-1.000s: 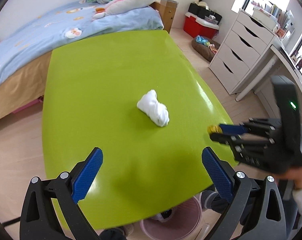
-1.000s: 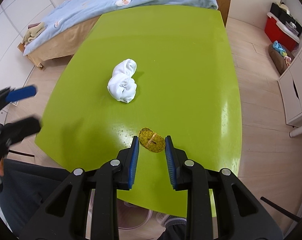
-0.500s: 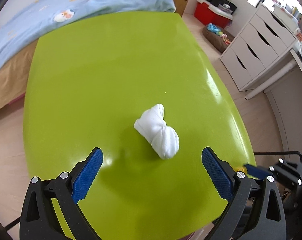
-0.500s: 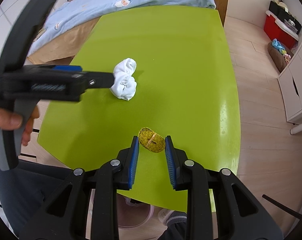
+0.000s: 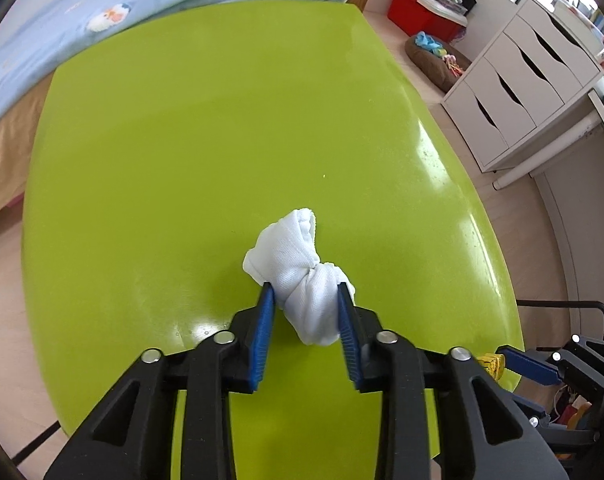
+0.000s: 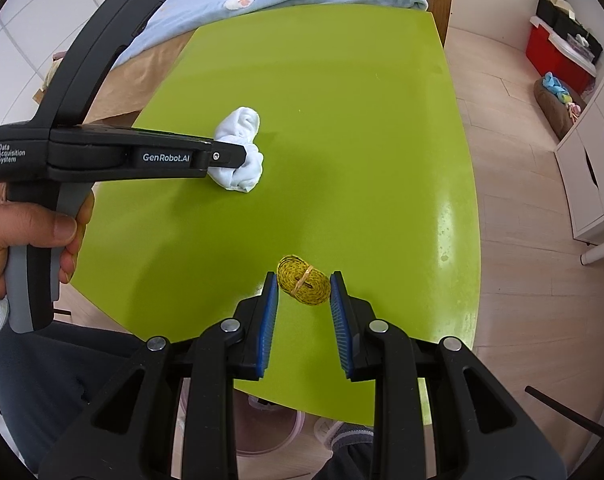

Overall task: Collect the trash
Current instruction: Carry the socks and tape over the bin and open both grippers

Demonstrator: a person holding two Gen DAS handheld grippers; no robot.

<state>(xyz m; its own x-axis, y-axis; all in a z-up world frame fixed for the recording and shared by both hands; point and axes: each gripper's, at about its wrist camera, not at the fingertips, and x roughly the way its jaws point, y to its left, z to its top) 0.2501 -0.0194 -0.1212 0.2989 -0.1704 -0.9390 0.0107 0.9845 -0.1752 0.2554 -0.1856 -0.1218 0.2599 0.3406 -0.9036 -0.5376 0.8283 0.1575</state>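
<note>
Left wrist view: left gripper (image 5: 307, 300) clamped on knotted white cloth bundle (image 5: 302, 272), blue pads pressing both sides of its near lobe.
White cloth bundle: resting on green surface (image 5: 182, 140), toward the near edge, far lobe sticking out past the fingertips.
Right wrist view: right gripper (image 6: 304, 286) clenched around yellow tape-measure coil (image 6: 303, 285), pads touching or almost touching its two sides; firm grip not certain.
Yellow tape-measure coil: lying on the green surface near the front edge, well apart from the cloth bundle.
Left hand (image 6: 18, 220): wrapped around the left gripper's grey handle.
Pink bin (image 6: 270, 428): on the floor below the surface's near edge, mostly hidden.
Background: bed with blue cover (image 5: 102, 12), white drawer unit (image 5: 518, 80), red box (image 5: 418, 12).
</note>
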